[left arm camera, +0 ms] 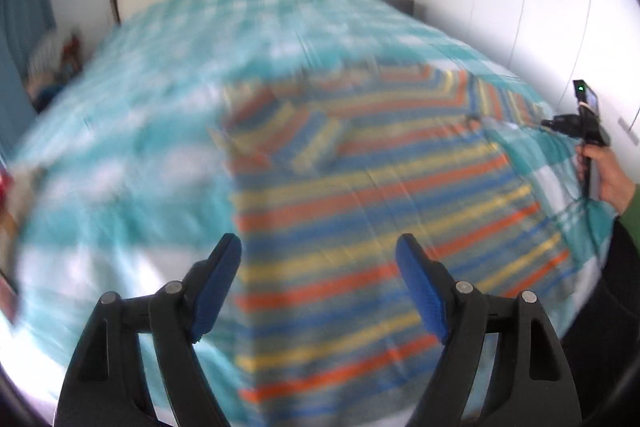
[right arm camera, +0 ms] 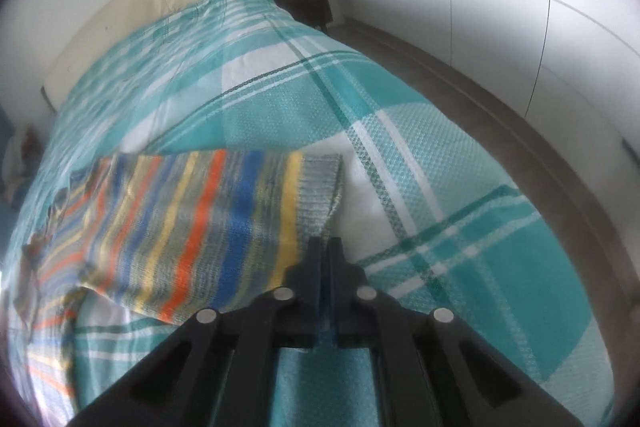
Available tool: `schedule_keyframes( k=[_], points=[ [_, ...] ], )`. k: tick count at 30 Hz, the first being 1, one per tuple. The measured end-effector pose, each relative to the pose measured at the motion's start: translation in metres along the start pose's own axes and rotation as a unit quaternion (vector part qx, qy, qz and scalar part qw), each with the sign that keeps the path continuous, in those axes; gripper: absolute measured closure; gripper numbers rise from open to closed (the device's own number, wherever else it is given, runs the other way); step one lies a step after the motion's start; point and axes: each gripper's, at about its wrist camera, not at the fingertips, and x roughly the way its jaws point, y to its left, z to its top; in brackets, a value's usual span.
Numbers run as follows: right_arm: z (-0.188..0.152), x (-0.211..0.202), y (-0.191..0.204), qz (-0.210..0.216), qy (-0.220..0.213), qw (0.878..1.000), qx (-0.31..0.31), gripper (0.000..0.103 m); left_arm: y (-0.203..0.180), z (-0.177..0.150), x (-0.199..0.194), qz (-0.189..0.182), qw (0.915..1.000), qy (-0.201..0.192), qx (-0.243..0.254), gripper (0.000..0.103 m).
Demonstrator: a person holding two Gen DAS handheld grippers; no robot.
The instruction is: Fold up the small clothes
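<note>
Striped garment (left arm camera: 360, 195) lies spread on the bed (left arm camera: 160, 75), occupying the centre to 3 o'clock of the left wrist view; collar area toward 11 o'clock of the cloth, heavily blurred. Left gripper (left arm camera: 318, 267): jaws wide, empty, hovering above the garment's near edge. Right gripper (right arm camera: 325, 247): jaws closed on the grey hem or cuff at the garment's edge, cloth slightly raised there. Judgement: early stage, one edge grasped, no completed fold discernible; all folds appear left to do.
</note>
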Motion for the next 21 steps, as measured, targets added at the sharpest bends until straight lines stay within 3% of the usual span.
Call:
schedule_keyframes(
  k=[2,3,5,6,7,9,11,13,15,16,17,18,21],
  points=[
    [0.000,-0.002,-0.001,0.003,-0.002,1.000,-0.001,0.097,0.004,0.028,0.000,0.023,0.9991,-0.022,0.028,0.012],
    [0.001,-0.004,-0.002,0.009,-0.001,1.000,0.002,0.089,0.004,0.042,0.005,0.027,0.9984,-0.026,0.043,0.010],
    [0.000,-0.013,-0.004,0.024,0.003,1.000,0.005,0.055,0.000,0.066,0.029,0.032,0.9963,-0.026,0.075,0.010],
    [0.000,-0.018,-0.002,0.026,0.002,1.000,0.003,0.027,-0.007,0.076,0.049,0.032,0.9945,-0.019,0.098,0.010],
    [-0.001,-0.028,-0.001,0.013,-0.006,1.000,0.001,0.019,-0.015,0.082,0.069,0.022,0.9924,-0.006,0.121,0.010],
    [-0.006,-0.054,0.004,-0.001,-0.026,1.000,-0.013,0.019,-0.028,0.086,0.115,-0.001,0.9874,0.030,0.155,0.010],
    [-0.013,-0.082,0.009,0.007,-0.047,0.999,-0.024,0.019,-0.033,0.083,0.157,-0.001,0.9849,0.065,0.160,0.011],
    [-0.023,-0.108,0.015,0.021,-0.070,0.997,-0.038,0.018,-0.030,0.077,0.199,0.014,0.9837,0.103,0.147,0.021],
    [-0.037,-0.124,0.022,0.030,-0.088,0.994,-0.052,0.017,-0.014,0.070,0.233,0.000,0.9846,0.143,0.100,0.042],
    [-0.045,-0.127,0.029,0.038,-0.093,0.993,-0.063,0.017,-0.006,0.070,0.234,-0.017,0.9879,0.138,0.070,0.052],
    [-0.053,-0.129,0.034,0.044,-0.099,0.991,-0.075,0.017,-0.001,0.073,0.231,-0.018,0.9891,0.135,0.056,0.098],
    [-0.058,-0.129,0.039,0.045,-0.105,0.990,-0.083,0.017,0.004,0.077,0.227,-0.011,0.9897,0.135,0.045,0.099],
    [-0.080,-0.126,0.049,0.046,-0.121,0.987,-0.098,0.017,0.048,0.093,0.188,-0.004,0.9967,0.076,-0.027,0.099]
  ],
)
